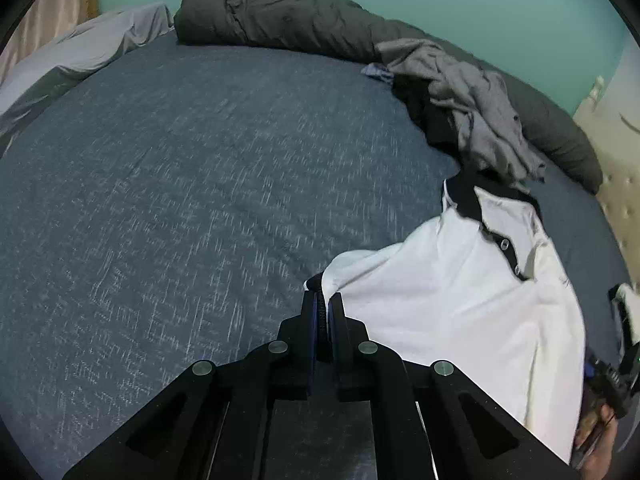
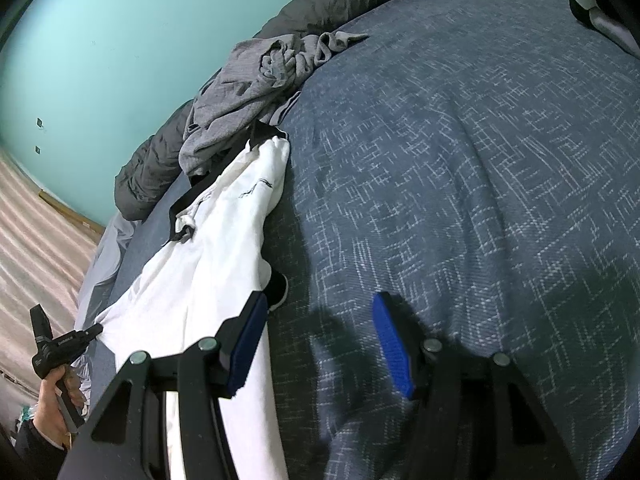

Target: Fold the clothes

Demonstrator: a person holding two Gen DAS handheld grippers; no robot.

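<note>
On a blue bed [image 1: 180,184], the left tool [image 1: 325,300] pinches a sleeve edge of a still-unfolded white polo shirt [image 1: 440,288] near the bed's side edge, the right tool [image 2: 320,344] gapes empty, and crumpled grey garments [image 1: 480,112] await folding.

We count one white polo shirt [image 1: 452,300], one crumpled grey garment [image 1: 476,108], one dark duvet [image 1: 280,16], and two grippers.
</note>
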